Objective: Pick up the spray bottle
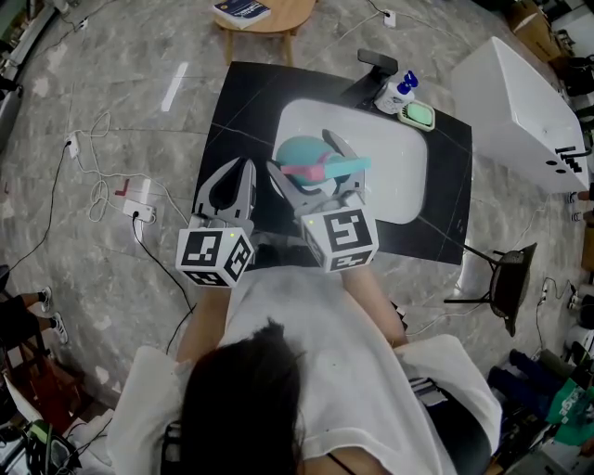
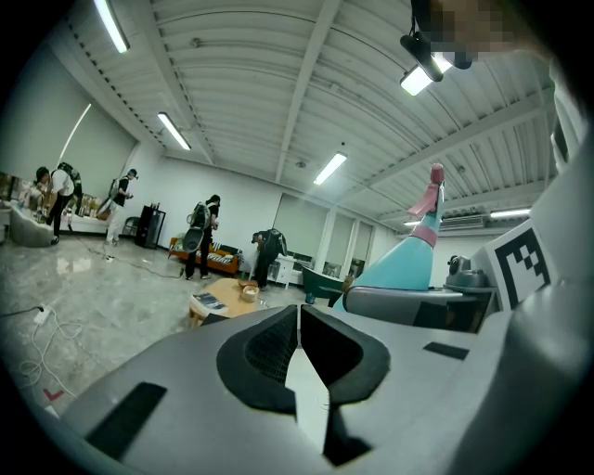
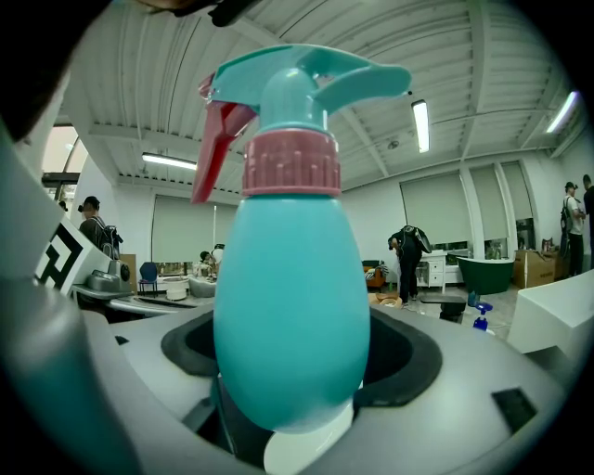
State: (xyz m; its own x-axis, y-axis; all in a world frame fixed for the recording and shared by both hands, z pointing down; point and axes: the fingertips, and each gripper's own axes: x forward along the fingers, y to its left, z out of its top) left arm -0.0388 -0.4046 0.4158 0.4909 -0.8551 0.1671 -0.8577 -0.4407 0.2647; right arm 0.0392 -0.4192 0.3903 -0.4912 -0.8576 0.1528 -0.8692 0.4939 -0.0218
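My right gripper (image 1: pixel 316 167) is shut on a teal spray bottle (image 1: pixel 304 158) with a pink collar and red trigger, held above the white sink basin (image 1: pixel 399 176). In the right gripper view the spray bottle (image 3: pixel 290 278) fills the middle, clamped between the dark pads (image 3: pixel 408 357), nozzle pointing right. To its left, my left gripper (image 1: pixel 232 186) is shut with nothing in it; its pads (image 2: pixel 320 348) meet at the centre. The left gripper view also catches the spray bottle (image 2: pixel 404 260) at right.
A black countertop (image 1: pixel 232 121) surrounds the basin. At its far edge stand a small blue-capped bottle (image 1: pixel 401 91) and a green soap dish (image 1: pixel 418 115). A wooden stool (image 1: pixel 264 20) stands beyond, a white box (image 1: pixel 520 111) at right. Cables and a power strip (image 1: pixel 137 202) lie on the floor at left.
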